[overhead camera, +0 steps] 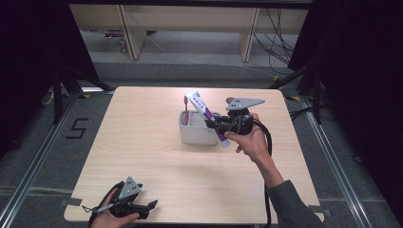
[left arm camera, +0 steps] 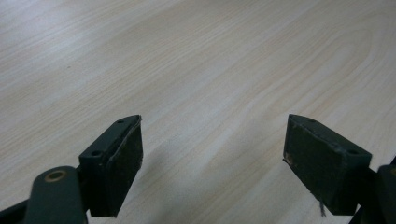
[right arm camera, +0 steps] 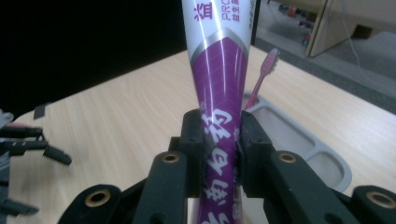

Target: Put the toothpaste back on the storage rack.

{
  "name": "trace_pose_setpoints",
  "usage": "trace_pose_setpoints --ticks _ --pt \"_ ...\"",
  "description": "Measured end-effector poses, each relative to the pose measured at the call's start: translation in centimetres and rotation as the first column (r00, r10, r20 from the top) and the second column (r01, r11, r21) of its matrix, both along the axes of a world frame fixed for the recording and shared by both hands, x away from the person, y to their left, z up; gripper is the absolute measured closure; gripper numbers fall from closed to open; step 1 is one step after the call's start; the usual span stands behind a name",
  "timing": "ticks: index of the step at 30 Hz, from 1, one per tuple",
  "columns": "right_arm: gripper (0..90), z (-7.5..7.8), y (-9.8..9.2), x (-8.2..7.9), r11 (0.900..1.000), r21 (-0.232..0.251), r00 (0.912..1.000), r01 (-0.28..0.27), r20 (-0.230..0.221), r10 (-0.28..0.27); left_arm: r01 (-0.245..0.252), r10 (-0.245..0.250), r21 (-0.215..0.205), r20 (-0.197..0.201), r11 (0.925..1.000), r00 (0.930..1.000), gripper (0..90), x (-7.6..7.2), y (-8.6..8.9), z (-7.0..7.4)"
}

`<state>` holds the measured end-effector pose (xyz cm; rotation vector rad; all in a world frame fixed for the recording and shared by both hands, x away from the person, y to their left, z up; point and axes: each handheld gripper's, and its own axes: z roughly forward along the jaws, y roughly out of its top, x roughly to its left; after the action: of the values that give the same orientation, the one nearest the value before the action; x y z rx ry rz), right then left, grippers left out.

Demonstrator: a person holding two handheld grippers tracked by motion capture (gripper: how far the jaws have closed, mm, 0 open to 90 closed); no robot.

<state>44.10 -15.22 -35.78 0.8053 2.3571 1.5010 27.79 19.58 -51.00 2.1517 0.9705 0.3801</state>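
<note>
My right gripper is shut on a white and purple toothpaste tube, which slants above the right side of a white holder box at mid-table. In the right gripper view the tube rises between the two jaws, squeezed at its purple part. A pink toothbrush stands upright in the holder's left compartment, and its head shows just behind the tube. My left gripper rests low at the table's front left corner, open, with bare wood between its fingers.
The light wooden table has open surface left of and in front of the holder. Its compartments lie just below and right of the tube. Beyond the far edge are wooden furniture legs and cables on the floor.
</note>
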Motion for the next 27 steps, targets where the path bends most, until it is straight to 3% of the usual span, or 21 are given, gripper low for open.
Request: trace_pose_setpoints --ticks 2,4,9,14,15,21,27 --pt "75.7 0.0 0.2 0.6 1.0 0.016 0.9999 0.008 -0.013 -0.007 -0.005 0.005 -0.005 0.005 1.0 1.0 19.3 0.0 0.0 -0.1" --pt "75.7 -0.1 0.4 1.6 0.998 0.054 0.9999 0.014 0.009 -0.014 0.003 -0.003 0.004 -0.003 1.0 1.0 19.3 0.0 0.1 0.0" --pt "75.7 -0.1 0.8 2.9 0.992 0.111 0.9985 0.053 0.01 -0.055 -0.007 0.007 -0.001 -0.001 1.0 1.0 19.3 0.0 -0.1 -0.1" --pt "75.7 -0.2 1.2 3.7 0.986 0.144 0.9961 0.085 0.013 -0.088 0.011 -0.011 0.01 -0.004 0.9999 0.9999 19.3 0.0 0.0 0.0" --pt "75.7 -0.3 1.3 4.2 0.983 0.157 0.994 0.095 0.038 -0.102 0.007 -0.007 -0.004 0.0 1.0 1.0 19.3 0.0 0.0 -0.1" --pt "75.7 -1.1 1.7 5.2 0.971 0.193 0.9883 0.143 0.025 -0.15 0.01 -0.01 -0.001 0.0 0.9999 0.9999 19.3 0.0 -0.1 -0.1" --pt "75.7 -1.7 1.7 6.1 0.966 0.199 0.9847 0.167 0.016 -0.174 0.003 -0.003 -0.004 -0.005 1.0 1.0 19.3 -0.1 -0.3 -0.2"
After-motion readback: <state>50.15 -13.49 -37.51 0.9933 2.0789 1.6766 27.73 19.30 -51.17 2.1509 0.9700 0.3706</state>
